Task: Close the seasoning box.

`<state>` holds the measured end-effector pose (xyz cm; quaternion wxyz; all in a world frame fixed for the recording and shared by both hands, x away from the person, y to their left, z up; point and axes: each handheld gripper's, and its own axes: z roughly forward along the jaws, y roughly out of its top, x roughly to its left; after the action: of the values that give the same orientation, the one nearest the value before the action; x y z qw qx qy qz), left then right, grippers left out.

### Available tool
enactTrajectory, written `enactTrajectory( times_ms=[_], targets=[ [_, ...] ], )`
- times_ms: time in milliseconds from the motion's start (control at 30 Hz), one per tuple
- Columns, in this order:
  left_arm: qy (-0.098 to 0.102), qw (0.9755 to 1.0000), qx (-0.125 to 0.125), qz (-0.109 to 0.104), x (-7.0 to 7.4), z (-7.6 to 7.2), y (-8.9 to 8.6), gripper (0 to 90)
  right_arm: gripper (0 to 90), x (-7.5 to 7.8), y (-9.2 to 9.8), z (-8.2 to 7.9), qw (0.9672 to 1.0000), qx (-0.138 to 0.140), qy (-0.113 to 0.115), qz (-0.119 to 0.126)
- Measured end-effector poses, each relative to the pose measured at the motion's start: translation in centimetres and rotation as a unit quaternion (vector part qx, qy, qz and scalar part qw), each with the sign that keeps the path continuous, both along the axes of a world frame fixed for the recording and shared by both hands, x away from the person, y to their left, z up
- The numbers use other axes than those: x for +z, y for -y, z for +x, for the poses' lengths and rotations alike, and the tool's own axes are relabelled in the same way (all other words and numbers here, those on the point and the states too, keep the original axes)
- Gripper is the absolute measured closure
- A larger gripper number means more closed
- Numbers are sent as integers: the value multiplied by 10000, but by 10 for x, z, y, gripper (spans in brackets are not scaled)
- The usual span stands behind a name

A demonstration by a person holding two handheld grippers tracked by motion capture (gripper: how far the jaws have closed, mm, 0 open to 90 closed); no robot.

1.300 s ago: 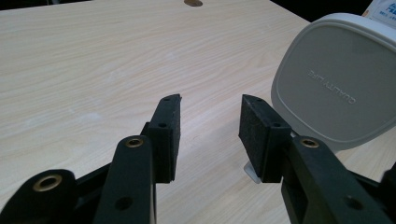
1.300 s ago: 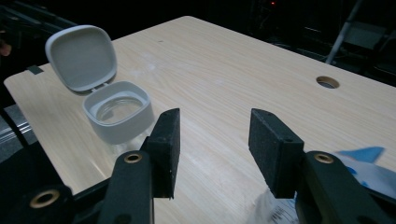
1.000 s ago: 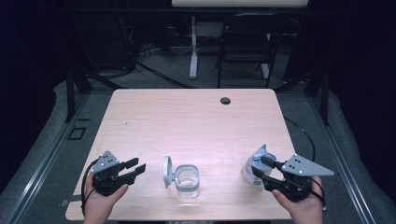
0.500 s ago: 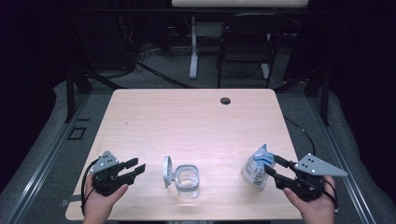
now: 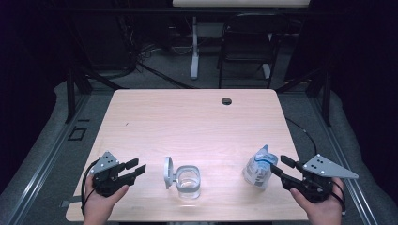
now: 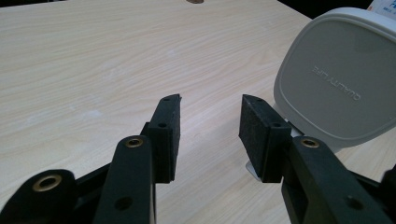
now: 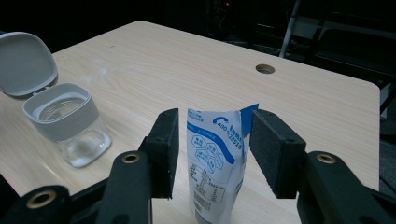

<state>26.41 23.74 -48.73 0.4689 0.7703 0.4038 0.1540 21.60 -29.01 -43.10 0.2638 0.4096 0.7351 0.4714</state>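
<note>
Blue-and-white printed plastic pouch (image 7: 215, 163) stands upright near the front right of the pale wooden bench (image 5: 197, 122), between the spread jaws of the right tongs (image 7: 212, 151), neither pad touching it. Left of it sits a clear square glass jar (image 5: 188, 181) with its grey hinged lid (image 6: 337, 79) flipped up. Left tongs (image 6: 210, 135) are apart, resting beside that lid.

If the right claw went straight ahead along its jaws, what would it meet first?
The white-and-blue pouch. It stands upright directly ahead of the right claw, whose open jaws already flank it on either side, so it would likely slide deeper between them. I can't tell whether the pads touch it yet.
</note>
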Motion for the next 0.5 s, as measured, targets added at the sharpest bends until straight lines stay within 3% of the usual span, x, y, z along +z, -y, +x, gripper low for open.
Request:
enactTrajectory(
  times_ms=[200, 500],
  targets=[
    [8, 10000, -6, 9, 0, 0, 0, 589, 500, 0, 2, 0, 9999, -116, 68, 48],
    [7, 10000, 28, -12, 0, 0, -1, 589, 485, -11, 4, 6, 9997, -222, -49, 41]
  ],
)
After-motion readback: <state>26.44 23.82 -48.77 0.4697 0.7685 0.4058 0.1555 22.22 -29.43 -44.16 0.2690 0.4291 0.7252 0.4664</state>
